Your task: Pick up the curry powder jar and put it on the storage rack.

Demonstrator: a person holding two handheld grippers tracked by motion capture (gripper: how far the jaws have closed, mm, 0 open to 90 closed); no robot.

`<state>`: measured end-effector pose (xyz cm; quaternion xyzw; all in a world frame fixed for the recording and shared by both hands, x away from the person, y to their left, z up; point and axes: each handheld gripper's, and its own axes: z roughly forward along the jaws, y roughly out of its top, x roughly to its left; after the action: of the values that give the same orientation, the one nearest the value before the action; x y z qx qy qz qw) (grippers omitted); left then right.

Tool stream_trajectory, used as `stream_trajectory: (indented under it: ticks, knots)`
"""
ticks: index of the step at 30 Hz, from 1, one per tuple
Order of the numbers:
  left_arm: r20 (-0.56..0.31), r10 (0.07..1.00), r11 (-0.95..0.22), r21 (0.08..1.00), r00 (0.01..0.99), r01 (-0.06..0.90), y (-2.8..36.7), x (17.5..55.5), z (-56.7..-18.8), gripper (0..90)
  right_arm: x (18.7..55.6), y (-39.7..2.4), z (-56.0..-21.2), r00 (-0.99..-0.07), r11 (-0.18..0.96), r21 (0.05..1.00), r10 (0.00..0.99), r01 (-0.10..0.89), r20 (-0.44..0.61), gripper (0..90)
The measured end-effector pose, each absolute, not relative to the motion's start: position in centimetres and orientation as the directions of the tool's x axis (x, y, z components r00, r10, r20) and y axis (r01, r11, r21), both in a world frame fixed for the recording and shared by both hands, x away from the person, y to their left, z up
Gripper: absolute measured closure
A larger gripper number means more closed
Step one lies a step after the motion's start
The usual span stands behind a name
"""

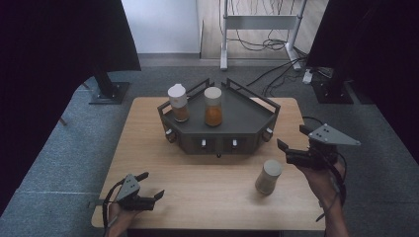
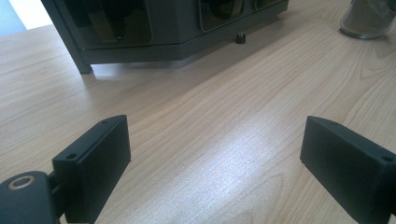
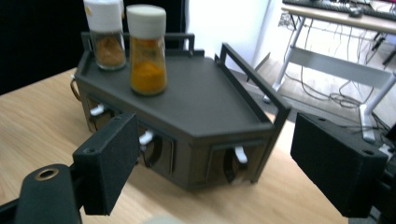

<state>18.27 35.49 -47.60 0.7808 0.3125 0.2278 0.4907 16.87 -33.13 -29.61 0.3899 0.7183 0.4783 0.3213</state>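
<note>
A dark angular rack (image 1: 247,118) stands at the middle back of the wooden table (image 1: 148,153). On its top are two white-capped jars, one with brown spice (image 1: 178,102) and one with orange spice (image 1: 213,106). A third jar with a pale lid (image 1: 268,176) stands on the table in front of the rack, to the right. My right gripper (image 1: 291,138) hovers just right of that jar, open and empty; in the right gripper view (image 3: 215,158) it faces the rack (image 3: 210,107) and both jars (image 3: 106,35) (image 3: 148,51). My left gripper (image 1: 152,184) rests open near the front left edge.
The rack's front has small drawers with pale handles (image 3: 145,137). In the left gripper view, open jaws frame bare wood, with the rack (image 2: 163,28) ahead and the third jar (image 2: 366,18) at the far right. Stands and cables sit on the floor beyond the table.
</note>
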Motion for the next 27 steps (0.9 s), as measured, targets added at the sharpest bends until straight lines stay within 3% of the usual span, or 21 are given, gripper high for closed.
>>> stream_trajectory:
  ticks: [27]
  knots:
    - [0.053, 0.709, -0.33, 0.906, 0.703, 0.264, 35.3, 18.3, -47.6, 8.3, 15.4, -35.4, -37.6, -0.381, 0.225, 0.879, 0.923, 0.42, -0.055, 15.4]
